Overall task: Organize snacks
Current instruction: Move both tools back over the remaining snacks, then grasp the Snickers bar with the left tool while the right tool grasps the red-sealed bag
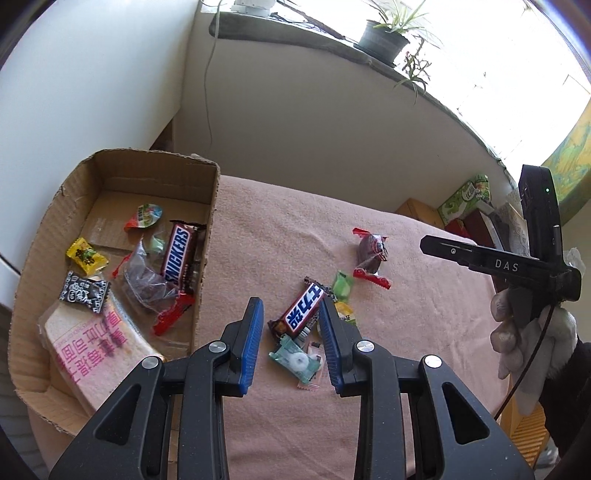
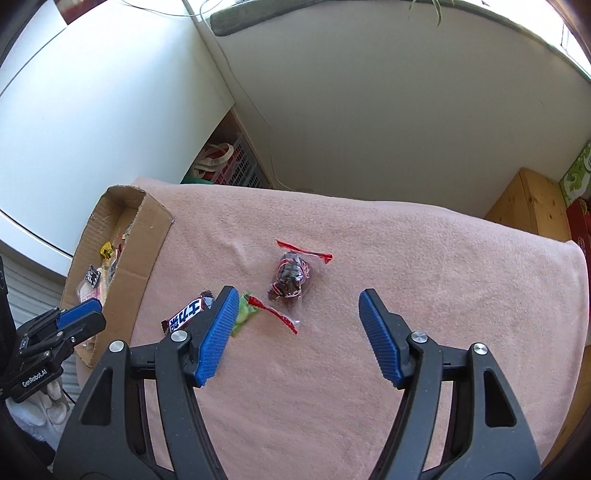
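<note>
Snickers bar (image 1: 300, 312) w/ brown wrapper, blue-white logo, betw. spread left claw (image 1: 291, 317) fingers

My left wrist camera looks down and forward over the pink cloth (image 1: 406, 258), close, with the cardboard box (image 1: 207, 236) at 10 o'clock. My right wrist camera stands further right and higher. Both views share the chocolate bar (image 1: 301, 312) (image 2: 186, 314) and box (image 2: 147, 251).

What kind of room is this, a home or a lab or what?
Most likely a room in a home. A potted plant sits on a windowsill above plain walls, a pink blanket covers the work surface, and a laundry-style basket with cloth bags is tucked in the corner.
</note>
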`<state>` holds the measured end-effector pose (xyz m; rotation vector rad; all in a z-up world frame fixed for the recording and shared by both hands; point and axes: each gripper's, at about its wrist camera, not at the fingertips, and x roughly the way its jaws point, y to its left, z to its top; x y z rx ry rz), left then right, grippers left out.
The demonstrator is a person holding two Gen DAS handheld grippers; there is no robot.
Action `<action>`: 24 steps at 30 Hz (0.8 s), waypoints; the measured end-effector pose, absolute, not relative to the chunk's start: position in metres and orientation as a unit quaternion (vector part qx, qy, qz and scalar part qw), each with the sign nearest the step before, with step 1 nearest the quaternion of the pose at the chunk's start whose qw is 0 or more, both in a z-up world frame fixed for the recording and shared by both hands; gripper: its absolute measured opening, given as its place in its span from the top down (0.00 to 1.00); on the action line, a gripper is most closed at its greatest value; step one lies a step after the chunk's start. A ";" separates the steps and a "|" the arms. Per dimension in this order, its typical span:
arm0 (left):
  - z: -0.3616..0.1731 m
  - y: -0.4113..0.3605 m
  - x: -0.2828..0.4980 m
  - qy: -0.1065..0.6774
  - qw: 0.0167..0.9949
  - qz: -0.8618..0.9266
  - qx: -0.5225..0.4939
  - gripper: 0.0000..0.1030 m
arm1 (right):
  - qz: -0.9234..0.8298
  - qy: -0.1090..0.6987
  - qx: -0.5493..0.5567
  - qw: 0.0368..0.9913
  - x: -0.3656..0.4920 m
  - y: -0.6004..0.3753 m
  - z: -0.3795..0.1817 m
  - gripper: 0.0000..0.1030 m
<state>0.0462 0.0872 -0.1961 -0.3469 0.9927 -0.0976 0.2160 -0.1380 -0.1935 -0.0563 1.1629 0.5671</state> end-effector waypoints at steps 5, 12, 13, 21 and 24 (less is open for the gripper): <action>-0.203 0.063 0.059 0.489 0.857 -0.069 -0.146 0.71 | 0.256 0.554 -0.013 0.792 0.223 -0.145 -0.204 0.32; -0.224 0.041 0.077 0.520 0.842 -0.086 -0.116 0.71 | 0.254 0.570 0.010 0.781 0.233 -0.139 -0.218 0.32; -0.227 0.039 0.079 0.524 0.840 -0.086 -0.111 0.71 | 0.254 0.572 0.010 0.780 0.235 -0.136 -0.220 0.32; -0.254 0.032 0.097 0.559 0.823 -0.065 -0.079 0.71 | 0.254 0.584 0.013 0.771 0.244 -0.121 -0.233 0.32; -0.257 0.030 0.101 0.560 0.824 -0.058 -0.060 0.71 | 0.254 0.590 0.015 0.767 0.247 -0.117 -0.237 0.32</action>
